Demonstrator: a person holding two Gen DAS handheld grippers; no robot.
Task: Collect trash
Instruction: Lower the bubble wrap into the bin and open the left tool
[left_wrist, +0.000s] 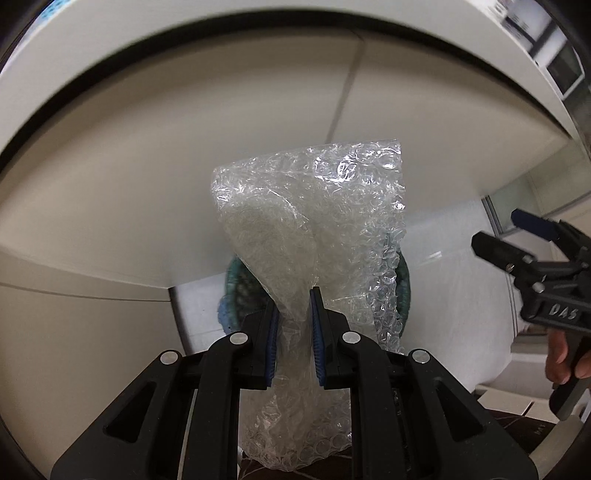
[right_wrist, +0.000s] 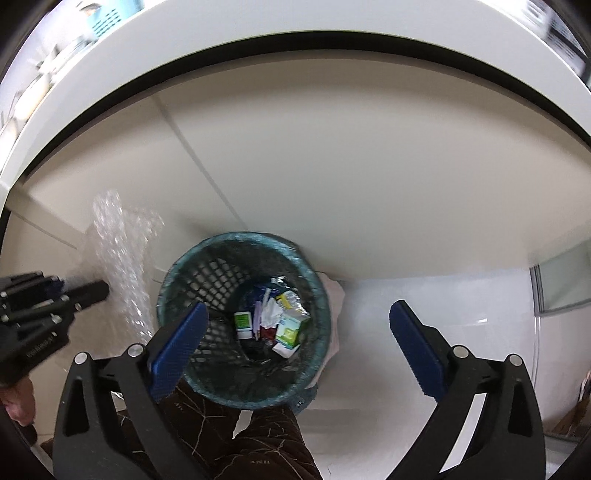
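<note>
Bubble wrap (left_wrist: 310, 221) beside basket rim (right_wrist: 243, 397).

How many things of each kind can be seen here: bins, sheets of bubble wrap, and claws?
Bins: 1, the green mesh bin with small cartons and wrappers at its bottom.
Sheets of bubble wrap: 1, the bubble wrap, pinched in the left claw.
Claws: 2, the left one and the right claw, which is open and empty.
Total: 4.

Right gripper (left_wrist: 496, 236) body, raised letters: "DAS"
Left gripper (right_wrist: 92, 291) body, small white print: too blurred to read
Cartons in basket (right_wrist: 173, 273): print unreadable
</note>
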